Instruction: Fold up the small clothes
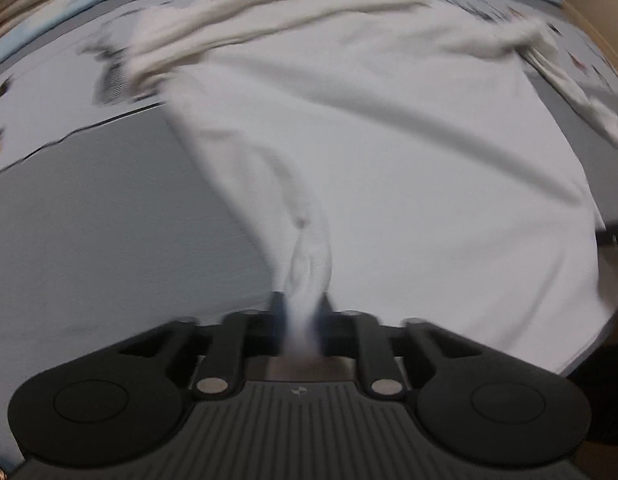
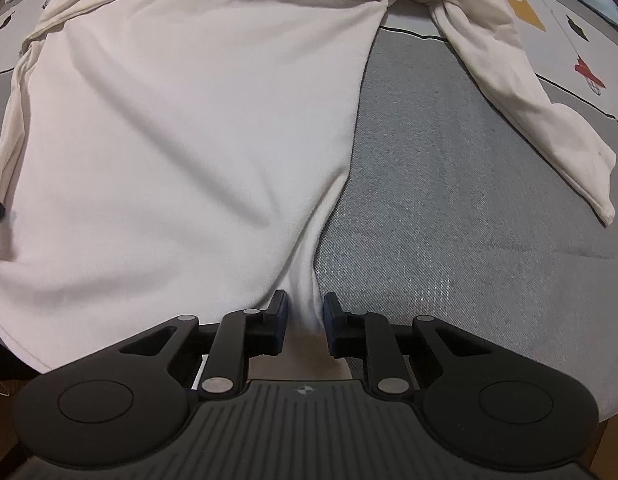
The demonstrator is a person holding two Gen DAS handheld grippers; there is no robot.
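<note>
Left gripper point(image 1: 301, 308) is clamped on a pinched corner of the white long-sleeved shirt point(image 1: 389, 168), which spreads ahead of it over the grey bed cover point(image 1: 109, 240). Right gripper point(image 2: 305, 312) has closed in on the other hem corner, cloth bunched between its fingers point(image 2: 278, 304), one sleeve point(image 2: 529, 112) lying off to its right

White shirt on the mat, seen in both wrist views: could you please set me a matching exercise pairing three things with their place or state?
Things:
1. left gripper
2. sleeve
3. grey mat

Place or state:
A. lies under the garment
B. clamped on a bunched edge of the white shirt
C. stretched out flat, angled away from the shirt's body

Pairs: 1-B, 2-C, 3-A
</note>
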